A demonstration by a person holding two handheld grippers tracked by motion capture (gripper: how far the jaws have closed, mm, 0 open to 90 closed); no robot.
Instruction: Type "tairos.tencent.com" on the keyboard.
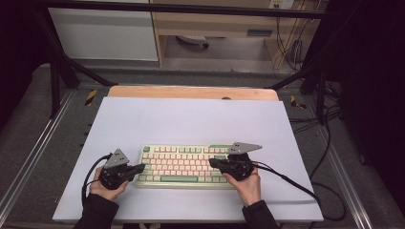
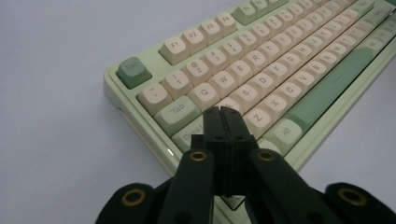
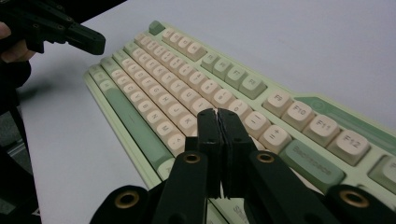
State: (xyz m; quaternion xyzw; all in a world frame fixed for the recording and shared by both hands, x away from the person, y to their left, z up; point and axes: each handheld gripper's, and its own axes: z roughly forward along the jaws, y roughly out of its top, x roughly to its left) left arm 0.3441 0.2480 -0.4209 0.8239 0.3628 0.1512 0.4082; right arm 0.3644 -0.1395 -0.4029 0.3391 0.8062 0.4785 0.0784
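In the high view the keyboard (image 1: 184,165) lies on the near half of the white table (image 1: 191,119), its long side running left to right; the left gripper (image 1: 139,168) reaches over its left end and the right gripper (image 1: 213,163) over its right part, each carried by a hand coming from the near edge. Both grippers hold nothing; the work seems to be the pressing of keys with closed tips. The risk I see here is that a push coming more from the side than from above slides the whole keyboard on the smooth surface (nothing pins it down).

In the left gripper view the jaws are pressed together with no gap, and the left gripper (image 2: 221,110) hangs just above the caps lock key (image 2: 192,133), near the tab key (image 2: 178,112); the joined tip is about as wide as one keycap, so it can easily strike two keys at once, or slip between them and lever a cap off.

In the right gripper view the jaws are also closed on nothing, and the right gripper (image 3: 217,112) stands over the keys just left of the backspace key (image 3: 312,164); I cannot tell whether it touches them. A hard descent here can press a wrong key, and the two trailing cables may drag across the table edge.
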